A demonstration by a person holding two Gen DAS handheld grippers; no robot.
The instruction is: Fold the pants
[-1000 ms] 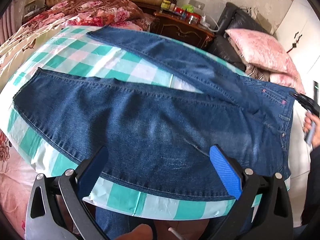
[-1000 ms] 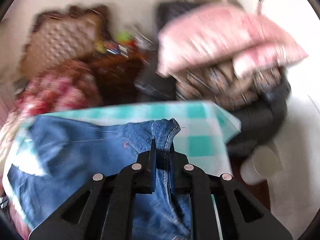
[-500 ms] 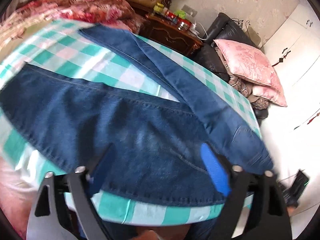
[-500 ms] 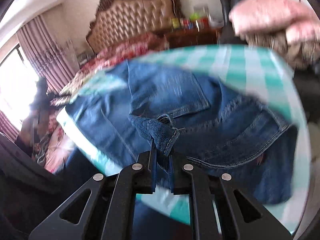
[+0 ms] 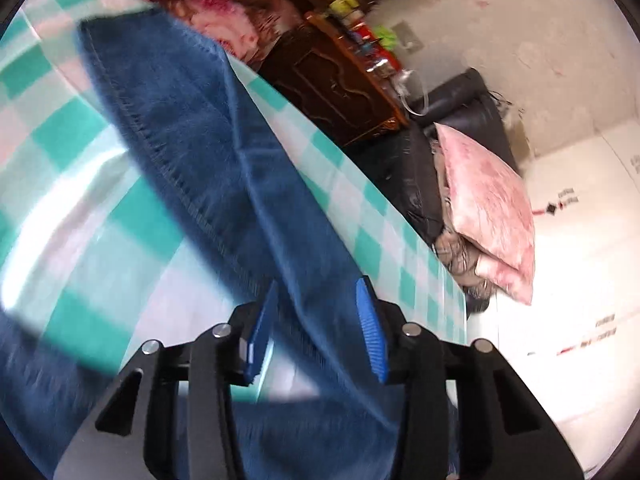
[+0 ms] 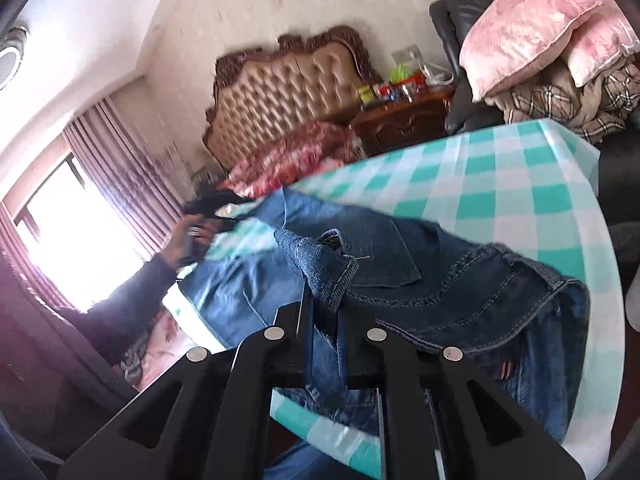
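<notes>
We have the jeans (image 5: 224,168) spread on the table (image 5: 80,184) with its green-checked cloth, and the coming move turns on the far trouser leg. In the left wrist view that leg runs as a long band from the hem at upper left down to the lower middle, straight in between the blue fingers (image 5: 370,332) of our left gripper (image 5: 316,328). Its long axis lies almost along the line the gripper points, so we sit astride the leg rather than across it. The fingers have just been closing, with denim between them, yet they stand apart and we cannot see either one pressing the cloth.

Our right gripper (image 6: 326,312) is clamped tight on a bunched corner of the waistband (image 6: 320,264), lifted a little above the seat and back pockets, which lie flat to its right.

The left hand is nearer the leg; the right is tied up at the waist. Nothing lies on the cloth in the way. The nightstand (image 5: 336,80), the dark armchair (image 5: 452,120) and pink pillows (image 5: 488,208) stand beyond the table's far edge, well apart.
</notes>
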